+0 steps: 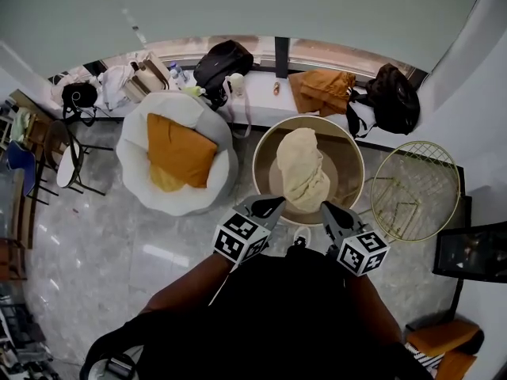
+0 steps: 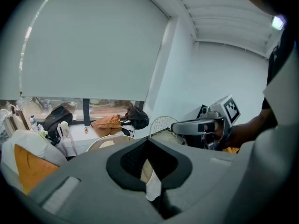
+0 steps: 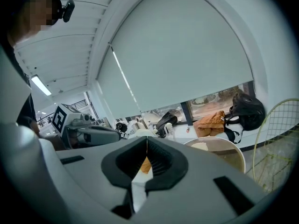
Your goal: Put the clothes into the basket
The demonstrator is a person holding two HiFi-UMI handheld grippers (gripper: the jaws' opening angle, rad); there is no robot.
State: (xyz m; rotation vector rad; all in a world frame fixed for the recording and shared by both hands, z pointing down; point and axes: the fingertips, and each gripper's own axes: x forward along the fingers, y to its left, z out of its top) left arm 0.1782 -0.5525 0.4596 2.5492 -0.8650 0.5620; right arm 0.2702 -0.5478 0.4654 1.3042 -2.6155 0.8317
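One cloth (image 1: 303,172), limp and light, lies in the basket (image 1: 257,165); pinch any fold. Left tongs (image 1: 277,203) and right tongs (image 1: 325,207) are clenched empty.

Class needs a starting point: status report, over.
Left gripper, right gripper shut, empty, by the basket rim. Cream garment in round basket. Brown garment on the ledge. Nothing in the way.

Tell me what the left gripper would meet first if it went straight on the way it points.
Probably the cream cloth in the basket, just ahead of the left gripper; depth is unclear.
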